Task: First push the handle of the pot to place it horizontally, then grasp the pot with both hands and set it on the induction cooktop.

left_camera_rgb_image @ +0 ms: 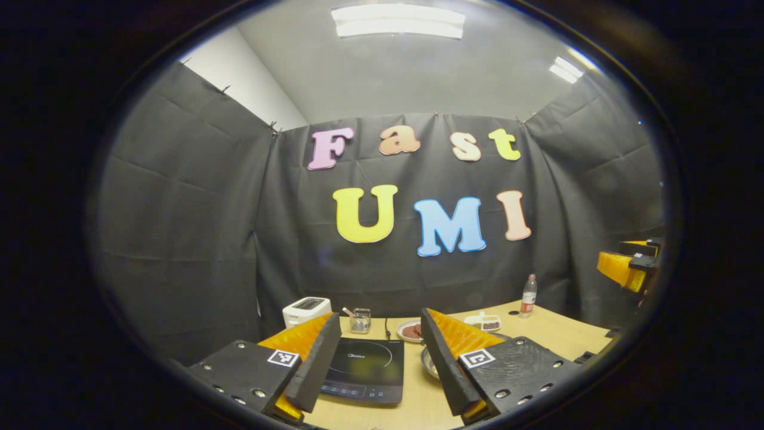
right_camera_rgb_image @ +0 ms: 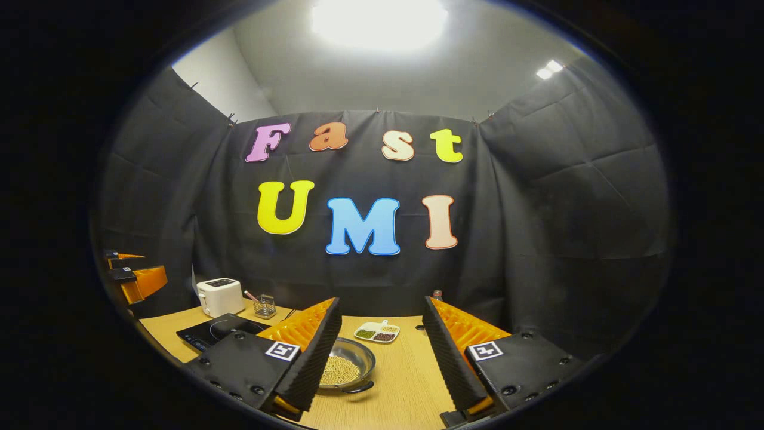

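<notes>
Above the table (right_camera_rgb_image: 412, 382), both hand-held grippers level, jaws apart, pot (right_camera_rgb_image: 346, 367) untouched

One pot (right_camera_rgb_image: 347, 370), one cooktop (left_camera_rgb_image: 365, 370), one toaster (left_camera_rgb_image: 305, 310), one bottle (left_camera_rgb_image: 528, 295).

Right gripper (right_camera_rgb_image: 382, 352) held above the wooden table (right_camera_rgb_image: 406, 382), fingers wide apart, nothing between them. Pot (right_camera_rgb_image: 349, 367) of pale beans sits beside its left finger, partly hidden. Induction cooktop (right_camera_rgb_image: 218, 330) far left, toaster (right_camera_rgb_image: 219, 296) behind it. Divided dish (right_camera_rgb_image: 377, 332) beyond pot. Left gripper (right_camera_rgb_image: 134, 276) at left edge.
</notes>
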The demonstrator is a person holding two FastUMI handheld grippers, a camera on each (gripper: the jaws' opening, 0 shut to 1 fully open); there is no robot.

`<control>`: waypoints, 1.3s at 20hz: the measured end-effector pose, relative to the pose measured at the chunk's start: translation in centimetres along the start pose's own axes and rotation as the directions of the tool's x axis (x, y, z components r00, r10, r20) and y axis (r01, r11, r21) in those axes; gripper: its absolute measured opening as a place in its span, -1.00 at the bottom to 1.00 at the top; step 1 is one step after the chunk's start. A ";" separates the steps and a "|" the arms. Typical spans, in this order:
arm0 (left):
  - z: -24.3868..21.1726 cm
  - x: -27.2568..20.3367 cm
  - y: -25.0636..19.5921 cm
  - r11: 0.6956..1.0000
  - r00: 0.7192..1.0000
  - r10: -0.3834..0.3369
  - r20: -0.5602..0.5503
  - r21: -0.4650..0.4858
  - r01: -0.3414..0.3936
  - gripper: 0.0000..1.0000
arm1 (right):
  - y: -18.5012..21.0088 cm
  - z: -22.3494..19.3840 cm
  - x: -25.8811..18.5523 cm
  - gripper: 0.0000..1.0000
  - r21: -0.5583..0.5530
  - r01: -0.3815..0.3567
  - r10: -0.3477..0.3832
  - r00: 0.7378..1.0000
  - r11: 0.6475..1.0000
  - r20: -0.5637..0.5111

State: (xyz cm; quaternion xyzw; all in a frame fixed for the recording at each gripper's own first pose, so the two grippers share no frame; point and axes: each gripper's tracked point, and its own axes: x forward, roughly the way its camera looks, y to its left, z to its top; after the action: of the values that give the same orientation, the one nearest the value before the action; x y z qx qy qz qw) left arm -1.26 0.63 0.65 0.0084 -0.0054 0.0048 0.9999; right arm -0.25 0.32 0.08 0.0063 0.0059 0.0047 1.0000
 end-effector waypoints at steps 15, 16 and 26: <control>0.5 0.0 2.2 1.000 1.000 0.016 0.022 0.015 -0.016 0.58 | 1.3 0.0 0.5 -0.67 0.011 -0.004 0.004 1.000 1.000 -0.012; 0.5 0.1 2.4 1.000 1.000 0.018 0.023 0.014 -0.018 0.58 | 1.9 -0.1 0.2 -1.00 0.015 -0.025 0.025 1.000 1.000 -0.013; -0.2 0.7 6.1 1.000 0.999 0.019 0.036 0.000 -0.019 0.61 | 7.5 -2.4 0.8 -0.92 -0.012 -0.154 0.152 0.985 0.988 -0.084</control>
State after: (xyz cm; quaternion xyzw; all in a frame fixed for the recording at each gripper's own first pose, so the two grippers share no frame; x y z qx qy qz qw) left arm -0.66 6.75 0.51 0.0085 -0.0233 0.0143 0.9996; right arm 0.40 7.90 -2.25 -0.0026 0.0469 0.0817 0.9956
